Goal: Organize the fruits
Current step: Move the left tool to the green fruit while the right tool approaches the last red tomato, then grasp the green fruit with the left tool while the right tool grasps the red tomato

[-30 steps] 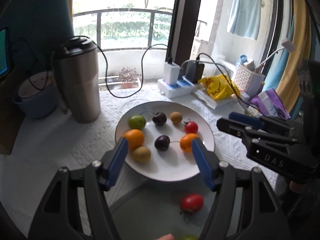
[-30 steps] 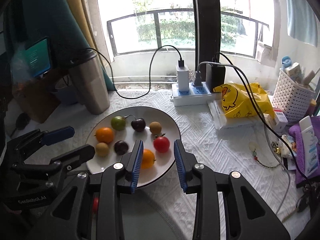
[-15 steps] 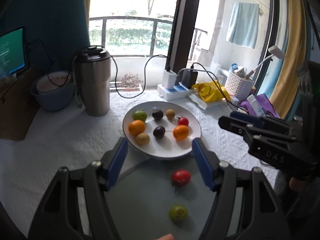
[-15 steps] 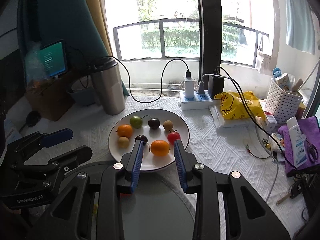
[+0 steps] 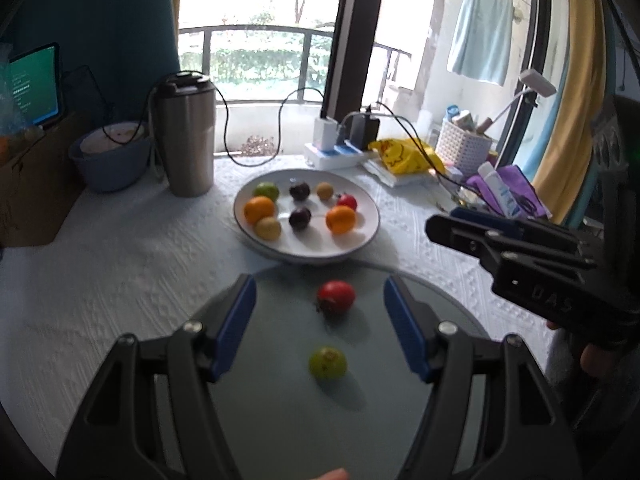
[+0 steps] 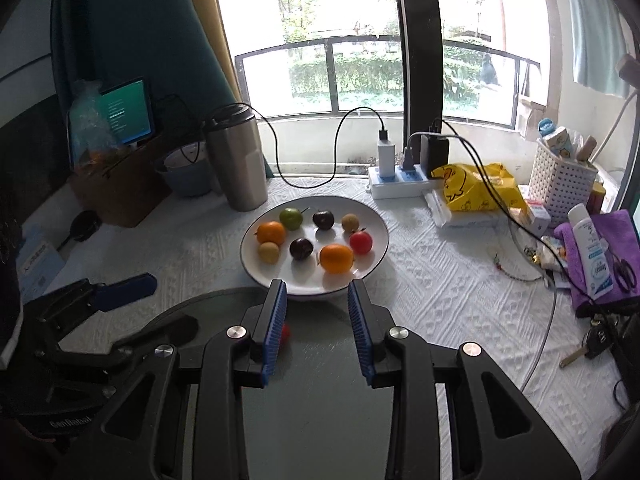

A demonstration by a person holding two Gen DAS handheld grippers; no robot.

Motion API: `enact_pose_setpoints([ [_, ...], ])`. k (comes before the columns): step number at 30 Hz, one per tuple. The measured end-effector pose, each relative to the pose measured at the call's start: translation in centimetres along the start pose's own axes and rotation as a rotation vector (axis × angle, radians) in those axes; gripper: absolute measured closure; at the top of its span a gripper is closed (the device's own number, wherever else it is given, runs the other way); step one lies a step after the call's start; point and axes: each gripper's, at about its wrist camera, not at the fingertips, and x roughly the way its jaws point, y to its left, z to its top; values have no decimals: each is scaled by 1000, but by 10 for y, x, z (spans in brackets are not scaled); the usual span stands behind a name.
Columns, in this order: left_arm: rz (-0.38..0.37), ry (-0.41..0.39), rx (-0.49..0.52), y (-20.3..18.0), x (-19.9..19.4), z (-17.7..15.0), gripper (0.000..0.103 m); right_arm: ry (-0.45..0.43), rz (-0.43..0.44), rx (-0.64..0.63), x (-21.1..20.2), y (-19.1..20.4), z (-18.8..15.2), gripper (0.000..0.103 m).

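Observation:
A white plate [image 5: 362, 240] holds several fruits: two oranges, two dark plums, a green one, two yellowish ones and a small red one. Nearer to me a grey round dish [image 5: 280, 392] carries a red fruit [image 5: 336, 297] and a green fruit [image 5: 328, 362]. My left gripper [image 5: 318, 285] hovers open over the grey dish, the red fruit in line between its blue pads but apart from them. My right gripper [image 6: 317, 287] has its jaws a narrow gap apart and empty, just short of the white plate [image 6: 372, 268]. The red fruit [image 6: 285, 332] peeks from behind its left finger.
A steel tumbler [image 5: 185, 136] and a blue bowl [image 5: 108, 162] stand left of the plate. A power strip [image 6: 400, 184] with cables, a yellow bag [image 6: 476, 186], a white basket [image 6: 562, 184], a purple cloth [image 6: 616, 256] and keys [image 6: 592, 346] crowd the right side.
Both grippers have drawn back from the white plate, which now looks smaller and farther. The grey dish with its red and green fruit has come fully into the left wrist view.

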Motion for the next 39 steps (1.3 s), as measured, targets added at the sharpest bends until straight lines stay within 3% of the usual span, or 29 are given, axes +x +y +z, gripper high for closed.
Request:
enact_pose_setpoints([
  [17,5,145,-11,-7,24,-41,35,47,26,38,6,-2,-33,69],
  [27,11,211,5,-8,44,-47,37,92,36,50,28,-4,-40,69],
  [29,15,228,21,-9,49,-47,53,103,39,54,34,-4,-41,69],
  [35,10,234,54,-11,53,-47,71,131,45,54,48,-2,-40,69],
  [39,-9,233,55,-8,54,-45,74,147,59,52,55,1,-40,69],
])
